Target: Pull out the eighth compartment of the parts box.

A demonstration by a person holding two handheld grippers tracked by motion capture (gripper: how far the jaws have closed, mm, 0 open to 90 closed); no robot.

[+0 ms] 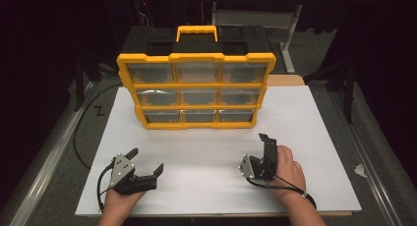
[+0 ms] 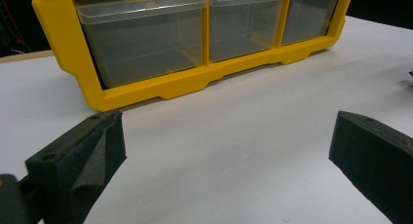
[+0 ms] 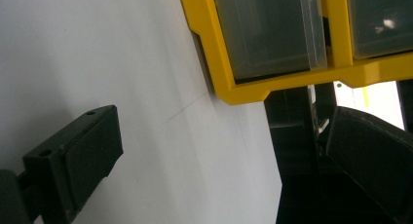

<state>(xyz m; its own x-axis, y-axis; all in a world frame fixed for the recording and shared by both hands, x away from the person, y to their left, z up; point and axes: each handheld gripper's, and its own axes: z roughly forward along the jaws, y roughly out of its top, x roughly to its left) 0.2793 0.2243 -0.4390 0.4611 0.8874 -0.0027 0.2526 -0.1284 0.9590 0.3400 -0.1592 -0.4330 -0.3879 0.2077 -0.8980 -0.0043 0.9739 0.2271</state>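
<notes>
Yellow drawer organizer (image 1: 196, 91) stood upright on white desk (image 1: 305, 132). Left tool (image 1: 146, 163) and right tool (image 1: 266, 146) held near it, jaws apart, nothing gripped.

No legible text, label, brand, number or sign appears on the yellow drawer organizer (image 1: 196, 91), its clear drawers (image 2: 141, 39), the white table surface (image 1: 305, 137) or either gripper.
</notes>
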